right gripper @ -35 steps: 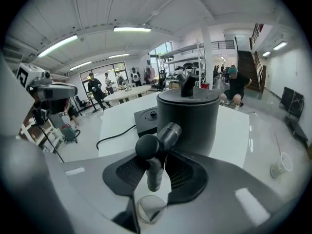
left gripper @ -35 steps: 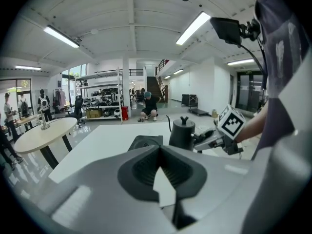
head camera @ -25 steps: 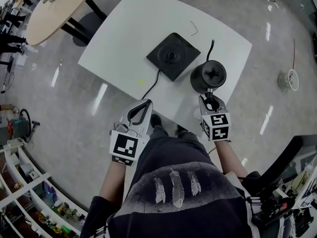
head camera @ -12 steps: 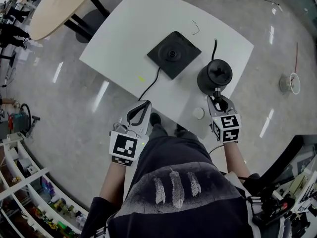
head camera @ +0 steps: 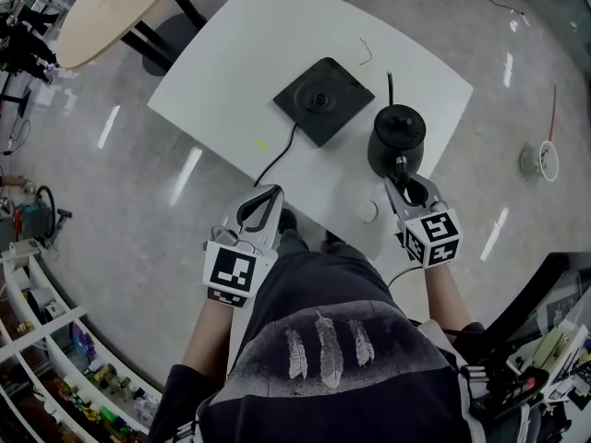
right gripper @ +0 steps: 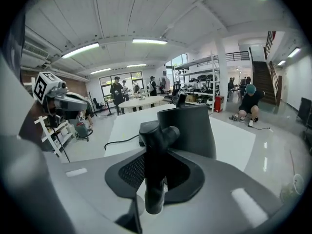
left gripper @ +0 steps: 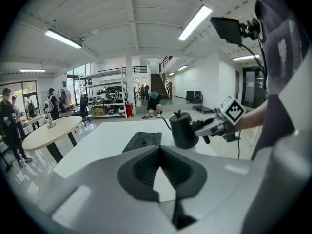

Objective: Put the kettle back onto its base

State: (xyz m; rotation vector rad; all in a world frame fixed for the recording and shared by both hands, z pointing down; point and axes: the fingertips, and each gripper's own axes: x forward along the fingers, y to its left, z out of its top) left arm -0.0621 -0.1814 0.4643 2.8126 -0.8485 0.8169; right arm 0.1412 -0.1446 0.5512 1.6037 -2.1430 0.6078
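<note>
My right gripper point(head camera: 404, 175) grips the black kettle point(head camera: 397, 137) by its handle point(right gripper: 155, 189), and its jaws are closing tighter on it. The kettle hangs just above the white table point(head camera: 240, 53), tilted, to the right of the square black base point(head camera: 323, 100). In the right gripper view the kettle body point(right gripper: 192, 130) rises right beyond the right gripper point(right gripper: 155, 152). The left gripper view shows the kettle point(left gripper: 184, 129) held right of the base point(left gripper: 142, 142). My left gripper point(head camera: 261, 203) hovers off the table's front edge, shut and holding nothing; it is also seen as the left gripper point(left gripper: 161, 152).
The base's cord point(head camera: 277, 155) runs to the table's front edge. A small white round thing point(head camera: 369, 212) lies on the table near my right gripper. A round wooden table point(head camera: 102, 7) stands at upper left. People stand and crouch in the background.
The right gripper has shifted a little right and lifted the kettle, which now tilts and shows its side. The small white round thing has come into view. The left gripper has stayed put.
</note>
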